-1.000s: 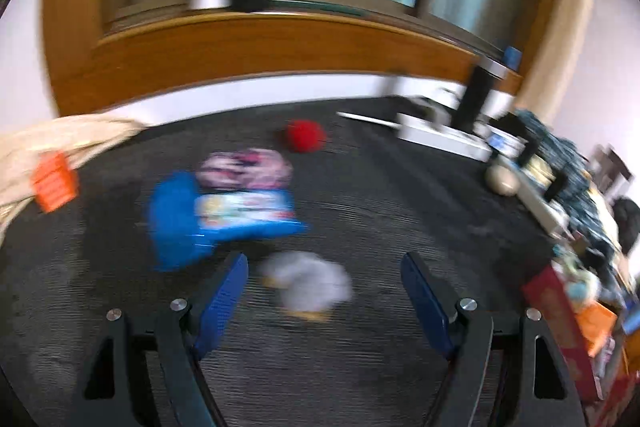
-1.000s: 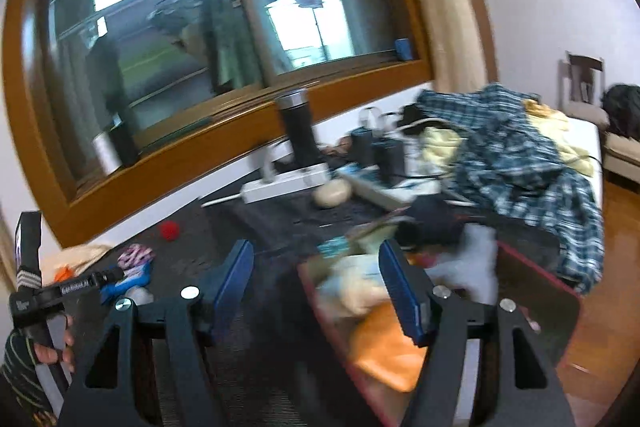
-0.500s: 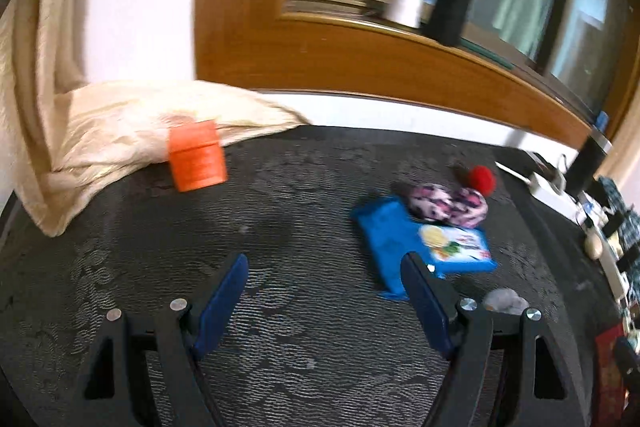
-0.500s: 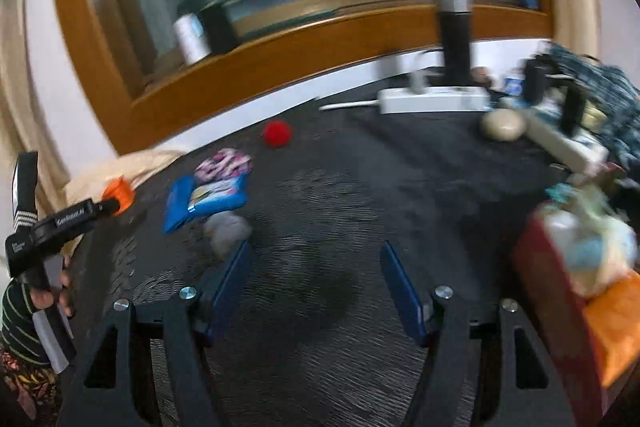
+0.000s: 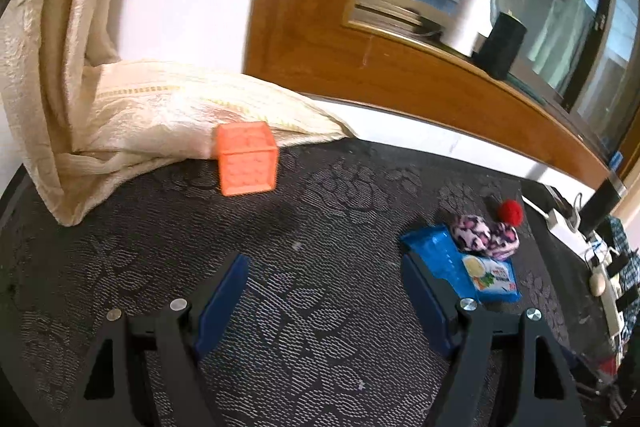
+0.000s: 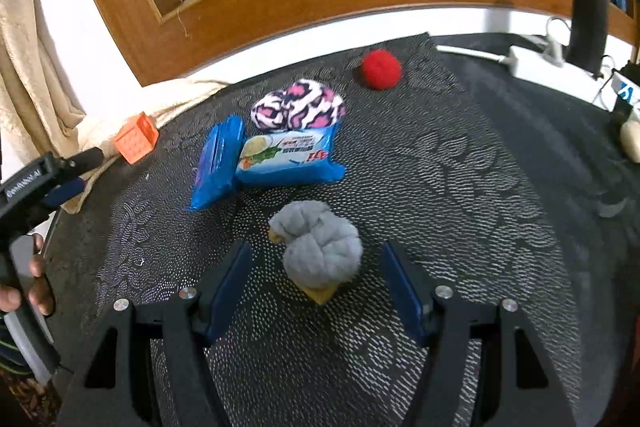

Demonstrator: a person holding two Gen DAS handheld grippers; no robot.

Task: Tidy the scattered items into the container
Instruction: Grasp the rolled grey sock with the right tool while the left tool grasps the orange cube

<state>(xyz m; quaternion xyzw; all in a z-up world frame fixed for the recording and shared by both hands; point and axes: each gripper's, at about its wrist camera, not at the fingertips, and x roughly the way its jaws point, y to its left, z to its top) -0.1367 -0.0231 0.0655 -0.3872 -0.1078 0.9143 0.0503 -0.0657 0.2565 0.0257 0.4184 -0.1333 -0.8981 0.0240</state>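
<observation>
Left tool (image 5: 324, 291) jaws spread, empty; right tool (image 6: 316, 281) likewise.

Blue snack packet (image 6: 286, 157): print present, unreadable.

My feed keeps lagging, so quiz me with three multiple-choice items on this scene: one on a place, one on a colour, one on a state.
1. Where does the grey rolled sock lie?
A. between the fingers of the right gripper
B. on top of the blue snack packet
C. on the window sill

2. What colour is the small cube beside the cream curtain?
A. green
B. orange
C. white

3. How does the left gripper stand?
A. shut on the red ball
B. shut on the cube
C. open, holding nothing

Answers: 1 A, the sock sits in the gap between the blue fingers. 2 B, its faces show orange in both views. 3 C, only dark cloth shows between its spread fingers.
</observation>
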